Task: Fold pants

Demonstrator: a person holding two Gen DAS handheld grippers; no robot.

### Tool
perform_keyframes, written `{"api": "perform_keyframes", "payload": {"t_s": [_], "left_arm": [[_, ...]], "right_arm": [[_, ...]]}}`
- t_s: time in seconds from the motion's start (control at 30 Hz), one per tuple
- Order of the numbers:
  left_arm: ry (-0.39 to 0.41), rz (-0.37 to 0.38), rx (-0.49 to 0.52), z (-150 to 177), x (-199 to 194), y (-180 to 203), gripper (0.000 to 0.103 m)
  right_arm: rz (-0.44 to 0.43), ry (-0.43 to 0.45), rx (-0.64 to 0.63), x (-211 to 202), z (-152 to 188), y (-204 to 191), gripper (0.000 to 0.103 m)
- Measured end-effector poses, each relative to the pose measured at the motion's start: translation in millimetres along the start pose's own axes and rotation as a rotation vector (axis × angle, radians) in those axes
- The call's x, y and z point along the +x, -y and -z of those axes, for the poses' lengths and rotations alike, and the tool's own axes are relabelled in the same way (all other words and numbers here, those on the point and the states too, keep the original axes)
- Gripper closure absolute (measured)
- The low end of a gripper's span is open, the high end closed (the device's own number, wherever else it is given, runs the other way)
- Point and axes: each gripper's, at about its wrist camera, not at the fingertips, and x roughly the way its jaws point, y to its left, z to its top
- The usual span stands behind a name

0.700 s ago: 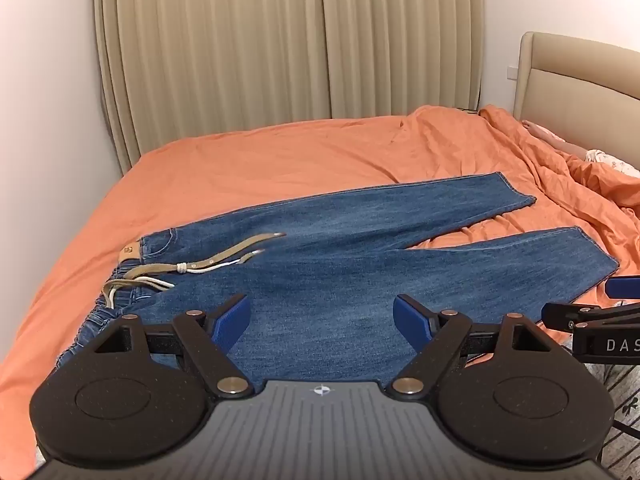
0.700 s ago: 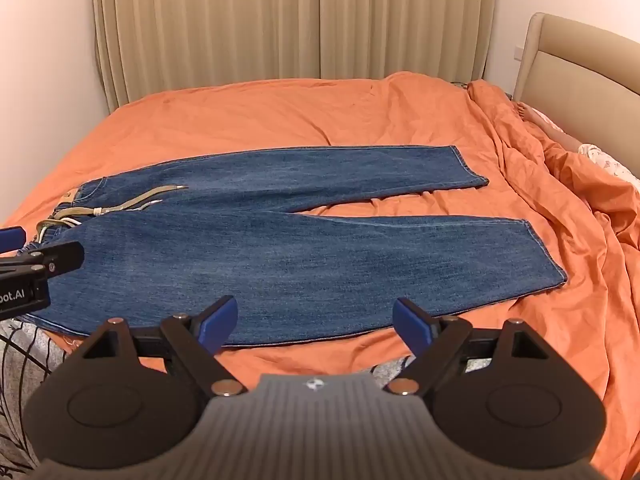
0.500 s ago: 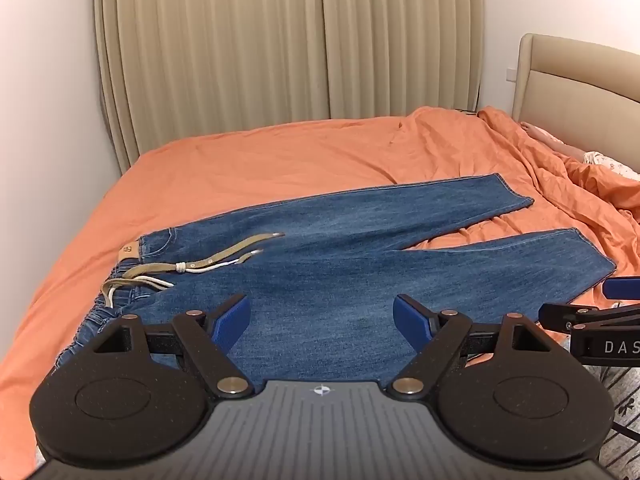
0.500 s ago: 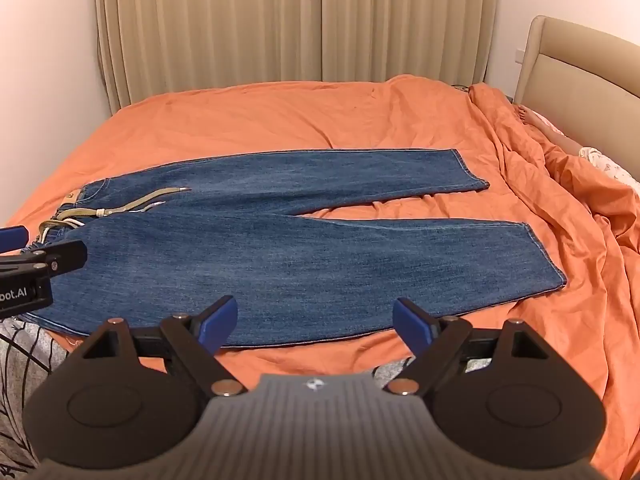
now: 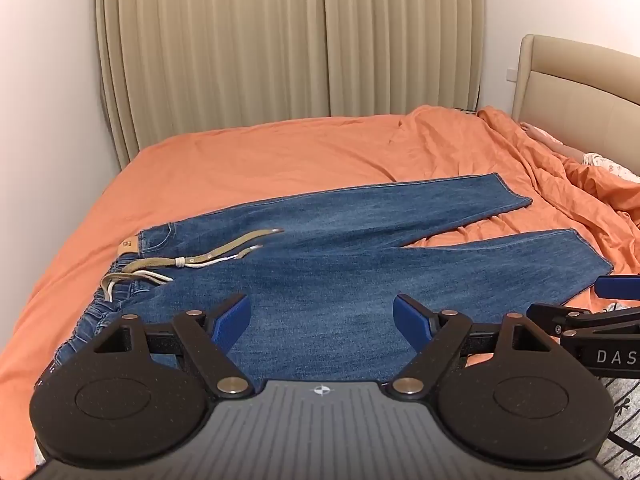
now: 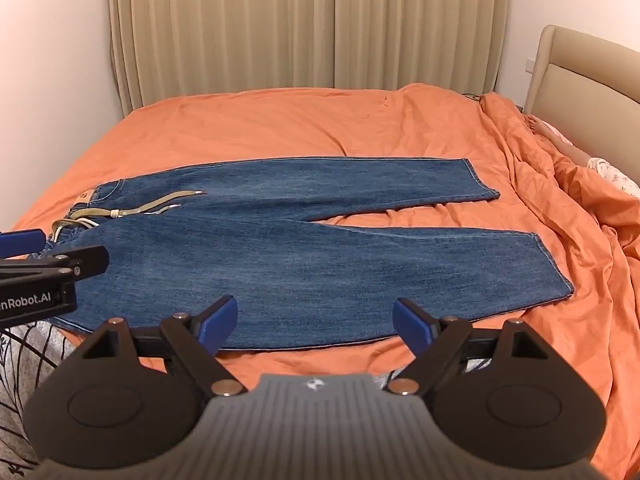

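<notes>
a: while both tools hang over the near edge of the bed (image 6: 280, 128), where are the pants (image 6: 304, 248)?

b: flat on the orange cover (image 5: 280, 152) of the bed, unfolded. the waistband (image 5: 120, 280) lies toward the wall side, away from the headboard (image 6: 580, 80), and the two legs run toward the headboard, splitting apart from the crotch on. a khaki drawstring (image 5: 224, 246) lies loose over the denim just beside the waistband.

a: the left tool (image 5: 322, 316)?

b: spread wide, nothing between its blue pads (image 5: 232, 320). it hovers above the seat of the pants, near the waistband, not touching the cloth.

a: and the right tool (image 6: 314, 318)?

b: also fully spread and holding nothing. it hangs over the near leg's lower edge, closer to the headboard than the left tool. the two are near each other; each shows at the edge of the other's view.

a: anything else on the bed?

b: the cover is bunched up against the headboard, and a person's bare foot (image 6: 536, 124) sticks out of it there. beige curtains (image 6: 304, 28) hang behind the far side of the bed.
</notes>
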Motion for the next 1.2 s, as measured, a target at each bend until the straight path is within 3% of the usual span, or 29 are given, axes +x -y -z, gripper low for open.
{"api": "perform_keyframes", "payload": {"t_s": [0.47, 1.2], "left_arm": [[-0.003, -0.012, 0.000, 2.3, -2.7, 3.8, 0.008], [-0.020, -0.010, 0.005, 5.5, -4.0, 4.9, 0.008]], "right_arm": [[-0.033, -0.007, -0.029, -2.8, 6.5, -15.4, 0.022], [-0.016, -0.009, -0.037, -9.0, 6.6, -19.3, 0.022]]}}
